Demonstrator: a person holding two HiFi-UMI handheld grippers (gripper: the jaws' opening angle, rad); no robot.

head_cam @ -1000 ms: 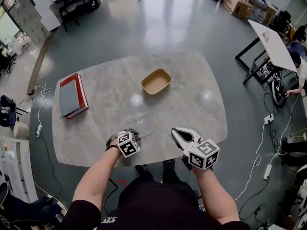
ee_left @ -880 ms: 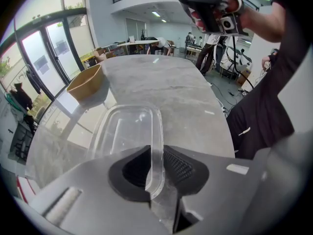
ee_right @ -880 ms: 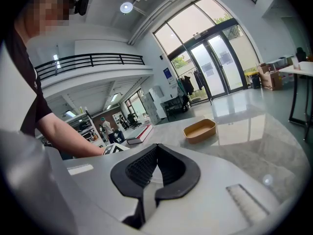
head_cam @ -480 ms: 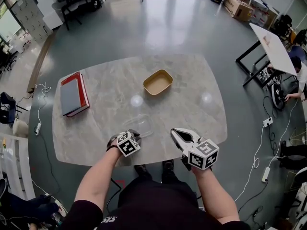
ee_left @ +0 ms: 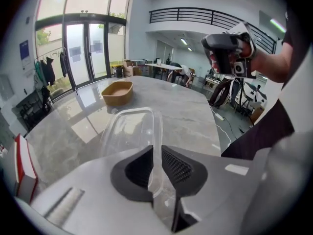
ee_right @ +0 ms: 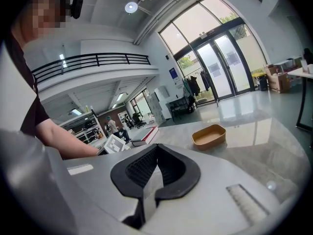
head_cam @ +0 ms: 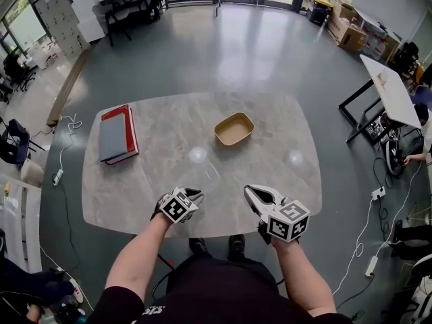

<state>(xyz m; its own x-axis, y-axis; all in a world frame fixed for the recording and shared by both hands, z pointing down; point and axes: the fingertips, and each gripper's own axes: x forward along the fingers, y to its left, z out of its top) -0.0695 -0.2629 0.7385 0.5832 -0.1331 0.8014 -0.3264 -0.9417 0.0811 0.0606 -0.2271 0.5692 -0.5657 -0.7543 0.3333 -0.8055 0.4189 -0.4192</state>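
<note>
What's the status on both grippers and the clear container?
Left gripper shut on clear plastic container, at its rim. Right gripper shut, empty. Brown paper tray and red book lie well apart from it.

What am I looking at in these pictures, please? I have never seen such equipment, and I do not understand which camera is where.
There is no robot here. A person holds a hand tool with two jaws, called a gripper, in each hand. The cubes with square patterns are parts of these tools.

The head view comes from a camera on the person's head, looking down. Each gripper view comes from a camera on that tool, looking along its jaws.

On the marble table lie a brown tray and a red and grey book. The left gripper is shut on the near rim of a clear plastic box. The right gripper is shut and holds nothing. It is over the near part of the table.
</note>
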